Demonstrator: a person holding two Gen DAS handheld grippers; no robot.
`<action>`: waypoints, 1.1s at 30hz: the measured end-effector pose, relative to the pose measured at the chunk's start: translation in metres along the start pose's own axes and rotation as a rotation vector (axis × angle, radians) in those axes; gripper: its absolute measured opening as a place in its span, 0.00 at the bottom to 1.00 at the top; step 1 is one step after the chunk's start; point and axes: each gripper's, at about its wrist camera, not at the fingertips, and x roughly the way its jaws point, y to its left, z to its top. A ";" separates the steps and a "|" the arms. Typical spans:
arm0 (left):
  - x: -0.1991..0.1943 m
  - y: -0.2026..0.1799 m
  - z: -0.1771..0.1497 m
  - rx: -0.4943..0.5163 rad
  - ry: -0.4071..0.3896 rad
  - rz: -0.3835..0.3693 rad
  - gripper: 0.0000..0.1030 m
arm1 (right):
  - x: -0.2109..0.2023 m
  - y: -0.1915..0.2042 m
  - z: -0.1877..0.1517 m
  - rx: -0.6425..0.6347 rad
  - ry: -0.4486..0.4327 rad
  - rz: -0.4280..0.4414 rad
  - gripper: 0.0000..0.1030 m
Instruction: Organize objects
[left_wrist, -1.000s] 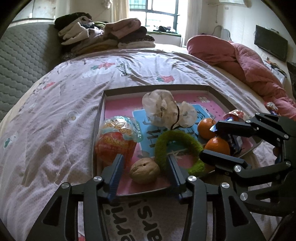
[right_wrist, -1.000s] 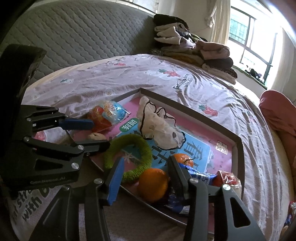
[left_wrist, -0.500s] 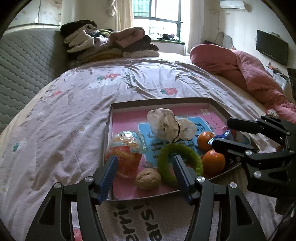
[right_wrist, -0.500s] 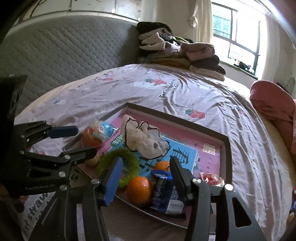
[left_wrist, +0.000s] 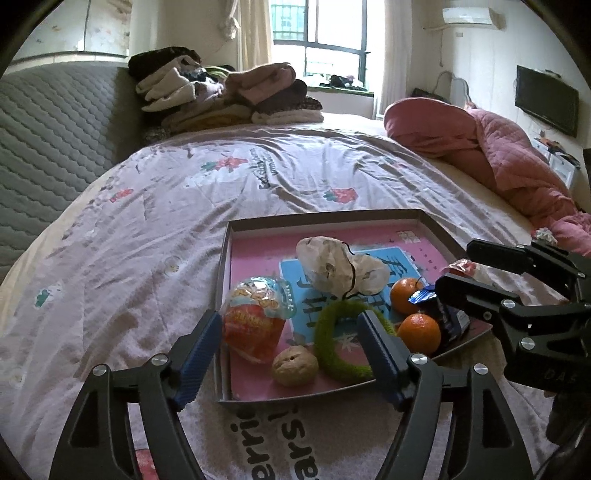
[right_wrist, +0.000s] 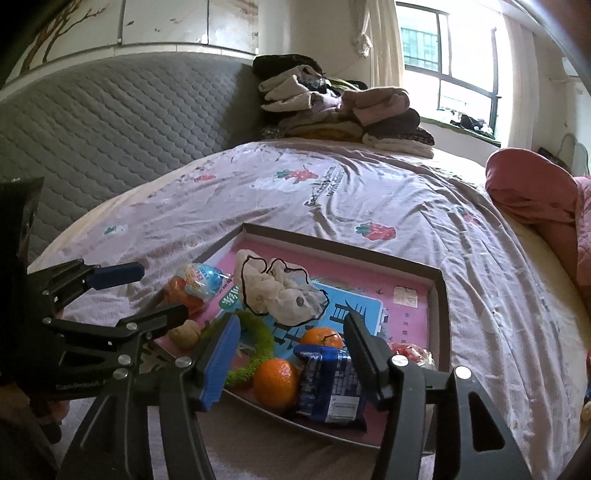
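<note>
My left gripper (left_wrist: 288, 354) stood wide open and empty at the near rim of the tray (left_wrist: 321, 218), the walnut (left_wrist: 294, 366) straight ahead between its fingers. My right gripper (right_wrist: 291, 354) was equally spread, holding nothing, with the orange (right_wrist: 276, 383) and blue packet (right_wrist: 330, 387) directly before it. I judged the tray's low walls the only obstacle; open bedsheet (left_wrist: 147, 229) lay left.

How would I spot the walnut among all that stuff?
Look at the shallow tray lying on the bed. At its near edge, the walnut sits between the red snack packet and the fuzzy green ring. It alone is small, tan and wrinkled.
</note>
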 end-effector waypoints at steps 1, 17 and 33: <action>-0.002 0.000 0.001 -0.002 -0.006 0.007 0.75 | -0.003 0.000 0.000 0.006 -0.005 -0.004 0.58; -0.056 -0.011 -0.002 -0.037 -0.063 0.022 0.75 | -0.067 0.016 -0.003 0.044 -0.140 -0.035 0.60; -0.094 -0.018 -0.036 -0.035 -0.104 0.044 0.75 | -0.102 0.034 -0.023 0.048 -0.199 -0.088 0.60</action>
